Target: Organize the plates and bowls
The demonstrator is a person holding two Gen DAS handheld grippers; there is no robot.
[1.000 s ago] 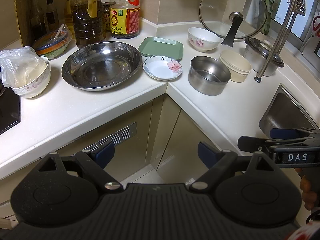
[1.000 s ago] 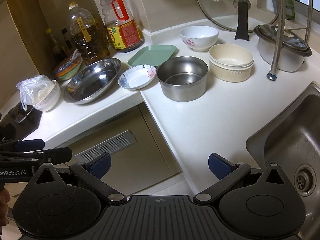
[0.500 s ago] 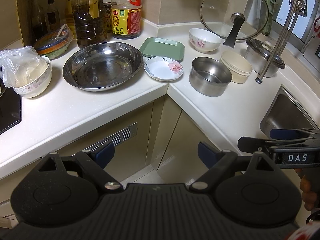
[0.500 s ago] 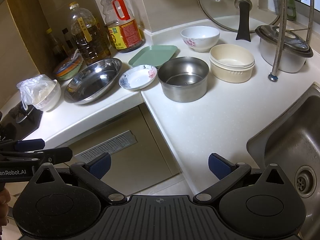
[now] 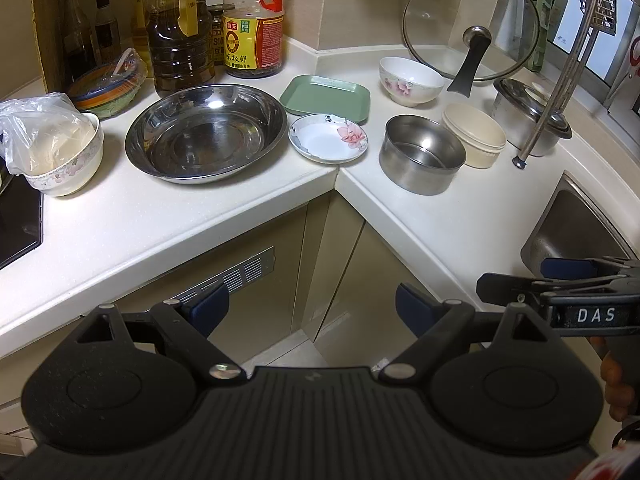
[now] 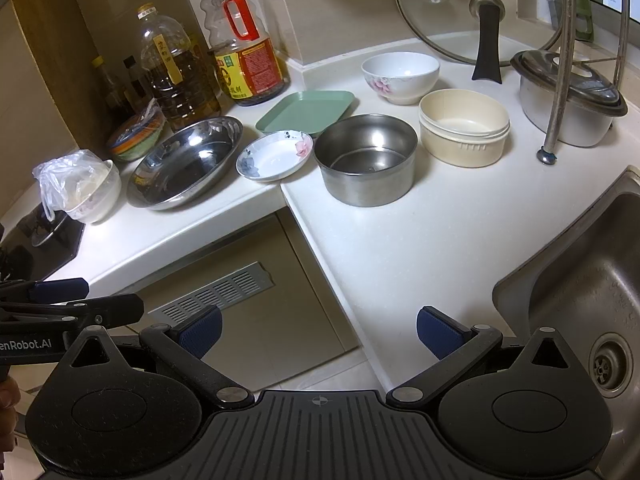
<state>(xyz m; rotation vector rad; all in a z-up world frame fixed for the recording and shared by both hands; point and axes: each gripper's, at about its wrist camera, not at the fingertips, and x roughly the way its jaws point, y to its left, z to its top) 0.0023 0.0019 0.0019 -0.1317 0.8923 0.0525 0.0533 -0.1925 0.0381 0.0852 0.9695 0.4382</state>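
On the white corner counter stand a wide steel basin (image 5: 206, 132) (image 6: 186, 162), a small floral saucer (image 5: 328, 138) (image 6: 274, 155), a green square plate (image 5: 326, 94) (image 6: 306, 110), a steel bowl (image 5: 422, 154) (image 6: 366, 158), a cream bowl (image 5: 474, 134) (image 6: 464, 126) and a white floral bowl (image 5: 411, 80) (image 6: 400, 76). My left gripper (image 5: 312, 306) is open and empty, held off the counter's front edge over the cabinet. My right gripper (image 6: 318, 330) is open and empty, also in front of the counter, to the right of the left one.
Oil and sauce bottles (image 5: 254, 28) stand at the back left. A bagged bowl (image 5: 60, 156) sits by the stove (image 5: 18, 220). A glass lid (image 5: 470, 24) leans on the wall, beside a lidded pot (image 5: 528, 116) and rack leg (image 5: 520, 162). A sink (image 6: 580, 300) lies right.
Both grippers have drifted slightly, so the counter scene has shifted a little in view. Both stay open and empty; no dish has moved.
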